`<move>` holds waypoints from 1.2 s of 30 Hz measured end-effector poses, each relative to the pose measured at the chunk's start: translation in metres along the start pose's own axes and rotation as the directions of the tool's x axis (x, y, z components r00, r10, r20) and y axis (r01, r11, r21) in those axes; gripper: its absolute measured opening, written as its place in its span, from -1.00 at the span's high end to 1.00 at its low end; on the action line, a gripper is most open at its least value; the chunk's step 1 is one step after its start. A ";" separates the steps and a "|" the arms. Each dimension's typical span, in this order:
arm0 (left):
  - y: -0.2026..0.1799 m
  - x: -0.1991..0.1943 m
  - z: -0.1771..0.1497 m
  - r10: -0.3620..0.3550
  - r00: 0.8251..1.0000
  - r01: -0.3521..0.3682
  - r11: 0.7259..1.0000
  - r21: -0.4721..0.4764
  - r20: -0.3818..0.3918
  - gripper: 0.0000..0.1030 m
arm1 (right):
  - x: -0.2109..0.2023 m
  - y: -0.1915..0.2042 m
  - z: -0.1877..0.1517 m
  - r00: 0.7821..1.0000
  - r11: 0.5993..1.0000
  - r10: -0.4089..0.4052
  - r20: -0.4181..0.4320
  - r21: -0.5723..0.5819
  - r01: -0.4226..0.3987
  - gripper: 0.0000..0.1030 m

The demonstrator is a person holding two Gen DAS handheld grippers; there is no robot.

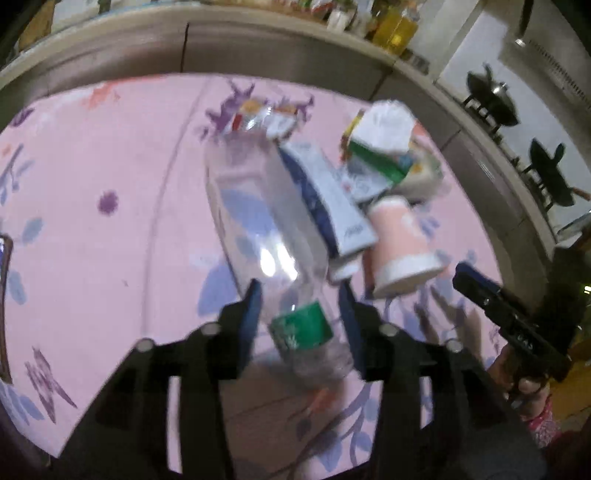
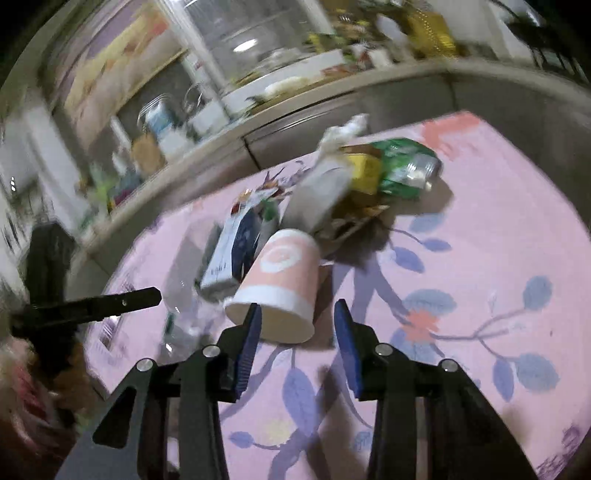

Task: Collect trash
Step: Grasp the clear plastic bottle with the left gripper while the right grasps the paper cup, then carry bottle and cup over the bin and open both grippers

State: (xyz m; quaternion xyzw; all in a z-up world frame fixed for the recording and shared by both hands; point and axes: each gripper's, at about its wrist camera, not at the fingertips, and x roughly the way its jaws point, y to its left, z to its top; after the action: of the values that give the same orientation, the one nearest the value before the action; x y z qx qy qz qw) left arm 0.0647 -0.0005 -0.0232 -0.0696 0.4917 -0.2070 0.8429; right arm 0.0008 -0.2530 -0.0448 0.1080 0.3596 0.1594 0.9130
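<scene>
A clear plastic bottle [image 1: 266, 229] with a green label lies on the pink flowered cloth [image 1: 92, 258]. Its neck end sits between the open fingers of my left gripper [image 1: 299, 295], which do not press it. Beside it lie a blue-white carton [image 1: 325, 199], a pink paper cup [image 1: 399, 243] on its side and crumpled paper with wrappers [image 1: 388, 140]. In the right wrist view my right gripper [image 2: 295, 317] is open just in front of the cup's rim [image 2: 280, 288]. The carton [image 2: 232, 251], a green can [image 2: 406, 166] and the bottle [image 2: 181, 314] show there too.
A grey counter edge [image 1: 258, 40] curves behind the table with oil bottles [image 1: 395, 26] on it. Woks [image 1: 491, 99] stand on a stove at right. Jars and clutter [image 2: 159, 118] line the counter in the right wrist view. My right gripper shows at the left view's right edge [image 1: 498, 306].
</scene>
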 end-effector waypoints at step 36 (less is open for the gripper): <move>-0.038 -0.062 -0.024 -0.021 0.967 -0.009 0.993 0.114 0.255 -0.20 | -0.030 -0.031 -0.021 0.994 0.994 0.053 0.094 0.085 -0.061 0.99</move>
State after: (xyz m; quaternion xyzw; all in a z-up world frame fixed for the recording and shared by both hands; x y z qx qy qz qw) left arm 0.0065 -0.0063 0.0266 -0.0489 0.3660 -0.2267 0.9012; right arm -0.0274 -0.2907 -0.0510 0.1657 0.3206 0.1644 0.9180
